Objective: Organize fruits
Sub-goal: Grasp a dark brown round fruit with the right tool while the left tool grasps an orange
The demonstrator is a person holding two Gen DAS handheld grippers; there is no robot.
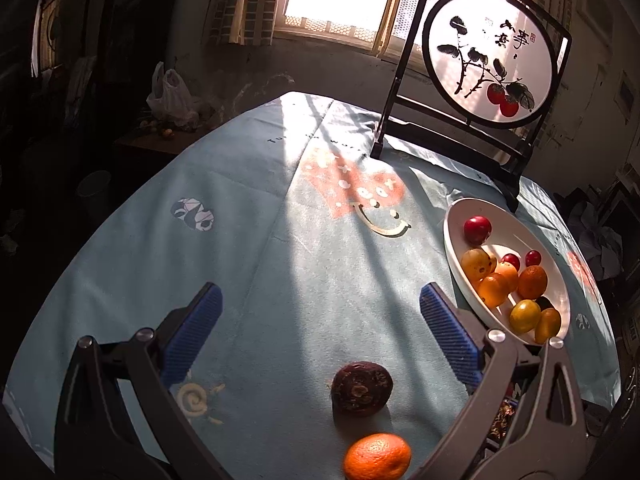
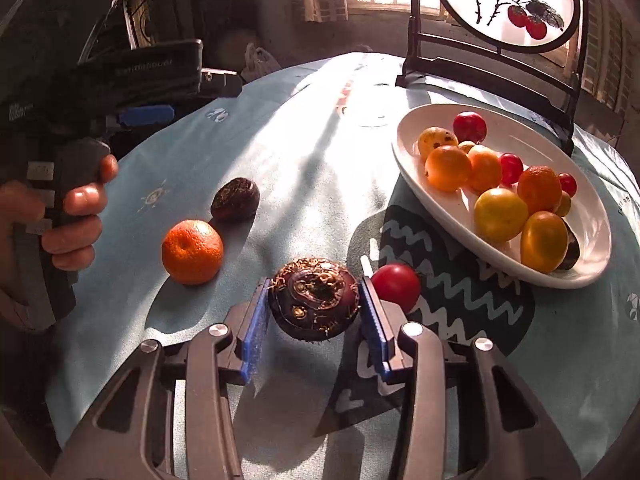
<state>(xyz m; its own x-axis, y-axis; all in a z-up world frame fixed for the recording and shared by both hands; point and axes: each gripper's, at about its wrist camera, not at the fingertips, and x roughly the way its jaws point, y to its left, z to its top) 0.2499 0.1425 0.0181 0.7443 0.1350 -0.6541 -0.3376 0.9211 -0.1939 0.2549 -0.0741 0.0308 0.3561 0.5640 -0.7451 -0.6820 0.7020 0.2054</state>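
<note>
The right gripper (image 2: 314,312) had its blue pads pressed on either side of a dark wrinkled fruit (image 2: 314,304) sitting on the tablecloth (image 2: 280,152), a red tomato (image 2: 396,286) just beside it at three o'clock. The left gripper (image 1: 320,336) hung wide apart and empty over another dark fruit (image 1: 362,389) and an orange (image 1: 377,457). The white dish (image 2: 416,172) of fruit sat at two o'clock.

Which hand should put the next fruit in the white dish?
The right. The right gripper already has its blue pads on either side of a dark wrinkled fruit, near the white dish. The left gripper is wide open, holding nothing.
</note>
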